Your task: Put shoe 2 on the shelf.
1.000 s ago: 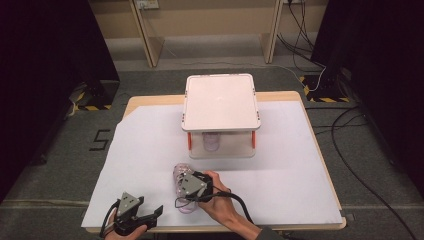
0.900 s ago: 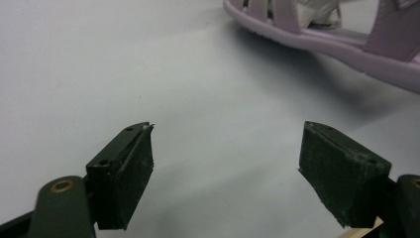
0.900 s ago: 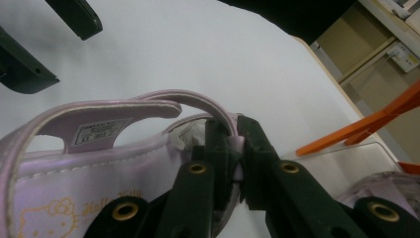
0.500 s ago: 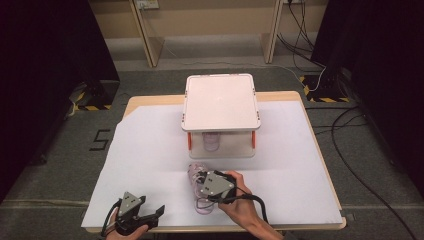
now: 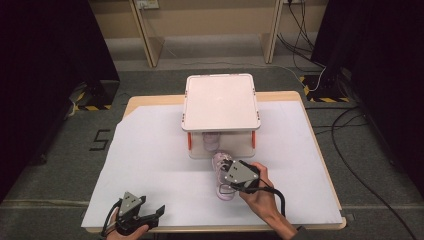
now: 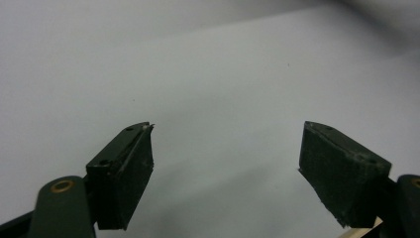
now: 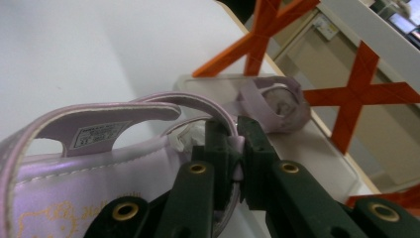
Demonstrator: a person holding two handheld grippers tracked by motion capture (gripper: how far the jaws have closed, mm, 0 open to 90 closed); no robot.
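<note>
My right hand-held gripper pinched the lilac sandal's strap — shoe lying just below-left of it; left hand-held gripper gaped wide.

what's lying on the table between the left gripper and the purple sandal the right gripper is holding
Nothing: in the high view, only bare white paper lies between the left gripper and the purple sandal.

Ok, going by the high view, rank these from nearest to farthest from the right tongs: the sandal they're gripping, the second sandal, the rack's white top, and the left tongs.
1. Held purple sandal, strap clamped in the right tongs.
2. Second sandal, just ahead on the rack's lower shelf.
3. and 4. Rack's white top, beyond at the table's far side, and left tongs, at the near left edge: too close to call.
</note>
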